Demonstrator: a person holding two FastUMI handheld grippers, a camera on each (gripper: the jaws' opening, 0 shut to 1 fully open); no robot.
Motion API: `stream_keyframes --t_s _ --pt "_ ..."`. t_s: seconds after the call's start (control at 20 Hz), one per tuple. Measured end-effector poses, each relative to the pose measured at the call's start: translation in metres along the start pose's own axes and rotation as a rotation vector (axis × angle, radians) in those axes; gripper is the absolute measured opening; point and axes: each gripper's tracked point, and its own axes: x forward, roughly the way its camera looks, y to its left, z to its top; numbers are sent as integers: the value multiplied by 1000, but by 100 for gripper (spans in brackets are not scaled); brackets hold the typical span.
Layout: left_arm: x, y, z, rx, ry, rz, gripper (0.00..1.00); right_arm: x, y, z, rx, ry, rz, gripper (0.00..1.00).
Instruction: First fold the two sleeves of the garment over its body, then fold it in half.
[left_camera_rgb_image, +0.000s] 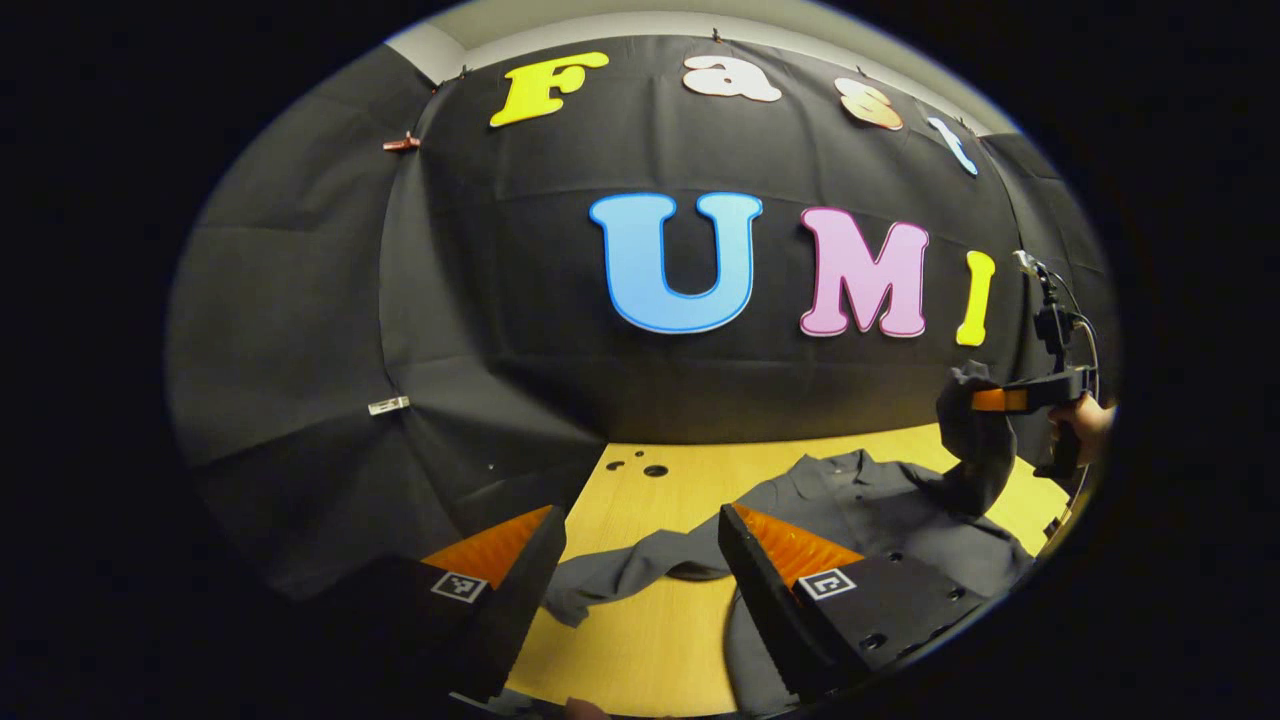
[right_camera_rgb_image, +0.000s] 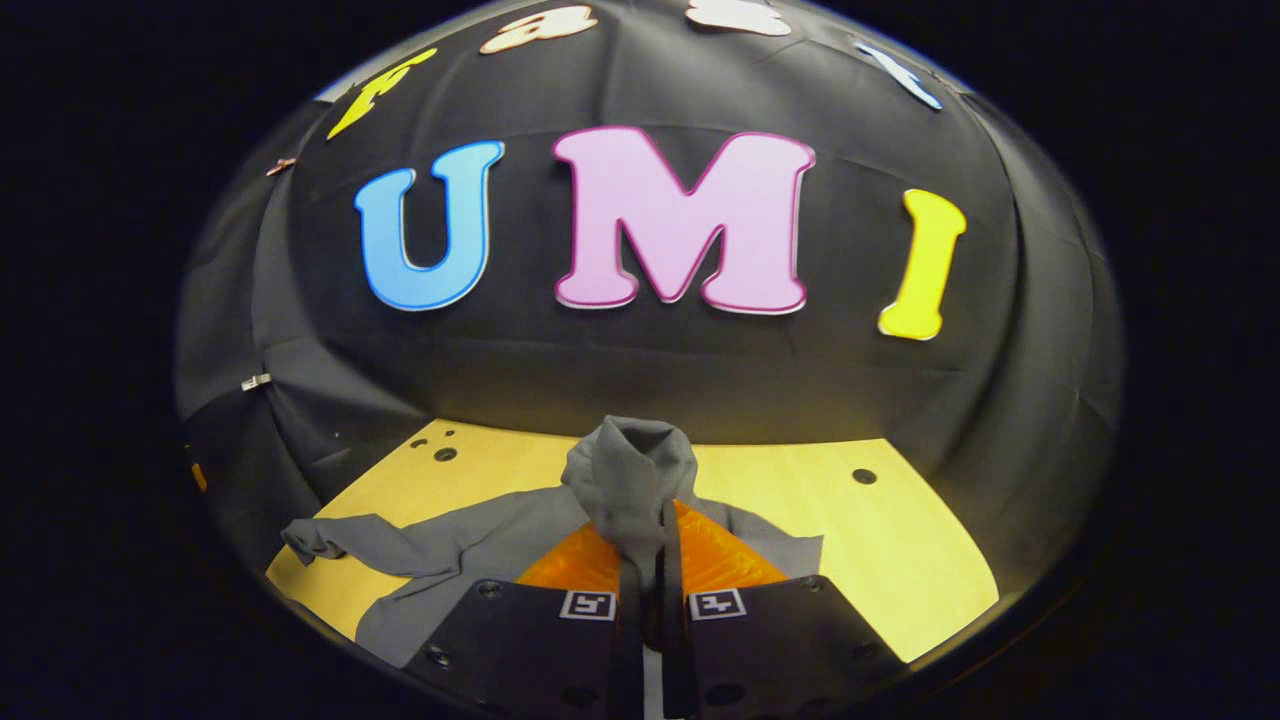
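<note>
Left gripper view showed the surface spreading ahead of the left gripper, with the grey garment lying crumpled on it ahead and to that gripper's right. In the right gripper view the same garment lay just ahead of and below the right gripper, its body flat on the wood. One sleeve trailed out loose across the surface, crossing between the left gripper's spread fingers without touching either as far as could be seen; in the right gripper view it reached well off to the left. The other sleeve was bunched and lifted clear of the surface, pinched between the right gripper's closed fingers and standing up ahead of them. The left gripper was open and held nothing. Farther off in the left gripper view, the right gripper hung above the garment with a hand behind it.

Judged from this, the first sleeve fold was under way. The wadded grip could drop the sleeve in a lump rather than flat, and pulling it across might drag the unpinned body along, since nothing held it down.
</note>
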Motion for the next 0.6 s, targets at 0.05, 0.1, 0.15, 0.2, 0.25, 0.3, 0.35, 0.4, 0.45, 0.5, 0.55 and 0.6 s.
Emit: stream_keyframes --t_s 0.05,0.1,0.15,0.2,0.25,0.3,0.35,0.4,0.45,0.5,0.55,0.6 --pt "1 9 -8 -4 16 8 97 6 14 -7 -1 15 8 12" --pt "3 18 -16 -12 31 16 97 14 25 -13 -2 27 9 12" --pt "5 26 -26 -21 47 26 99 22 35 -21 -6 41 9 12" --pt "6 32 -32 -29 60 35 97 31 43 -30 -10 59 9 12" --pt "7 39 -39 -36 68 42 97 38 53 -41 -10 81 13 12" --pt "7 43 -43 -44 73 49 97 45 63 -52 -6 100 20 12" --pt "7 47 -49 -50 80 52 97 53 74 -64 -1 122 25 12" --pt "7 50 -53 -53 86 56 97 59 83 -74 4 141 30 12" --pt "7 52 -59 -54 94 56 97 64 88 -85 7 163 33 12" --pt "7 53 -62 -53 102 57 97 66 93 -95 4 190 33 14" --pt "7 55 -66 -50 109 56 97 72 100 -109 1 218 31 14" --pt "8 56 -66 -47 111 57 97 75 107 -122 1 250 41 15"
